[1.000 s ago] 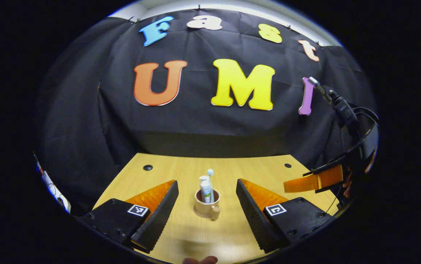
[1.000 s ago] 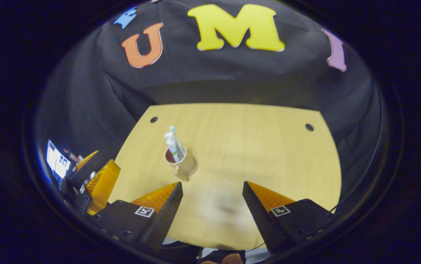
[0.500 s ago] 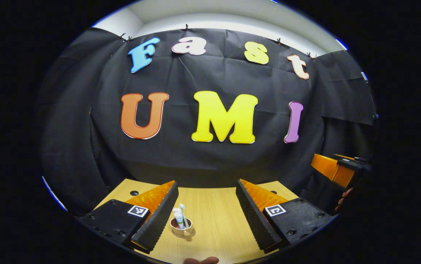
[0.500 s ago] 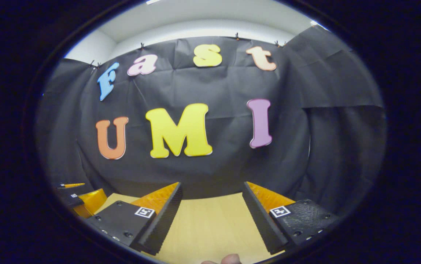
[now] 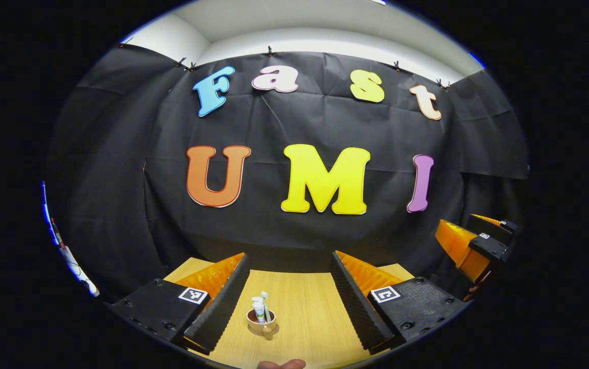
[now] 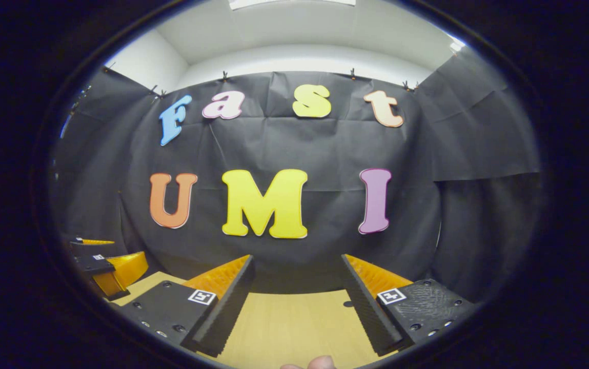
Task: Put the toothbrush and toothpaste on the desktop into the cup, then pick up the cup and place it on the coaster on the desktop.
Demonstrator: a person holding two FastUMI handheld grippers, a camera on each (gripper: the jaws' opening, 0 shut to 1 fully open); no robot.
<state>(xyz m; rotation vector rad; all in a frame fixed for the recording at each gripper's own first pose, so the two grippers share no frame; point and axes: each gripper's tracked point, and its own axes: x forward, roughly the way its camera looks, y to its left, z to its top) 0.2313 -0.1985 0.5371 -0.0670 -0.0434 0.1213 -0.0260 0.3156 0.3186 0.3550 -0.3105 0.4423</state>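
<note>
On the pale wooden desktop [image 5: 302,312], ahead between my left gripper's [image 5: 288,300] spread, empty fingers, stands the small tan ceramic cup [image 5: 261,324] holding toothbrush [image 5: 265,307] and toothpaste [image 5: 258,309]. My right gripper [image 6: 297,302] gapes empty too. It's probably rigid, slick and top-heavy; I'd pinch its wall.

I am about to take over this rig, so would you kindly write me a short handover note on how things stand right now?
Left tool: open, holding nothing, raised above the desktop.
Right tool: open, holding nothing, also raised.
The cup stands upright on the desktop, with the toothbrush and toothpaste standing in it.
Done: both items are in the cup.
Left: I cannot make out a coaster under the cup; check that, and move the cup if needed.
</note>
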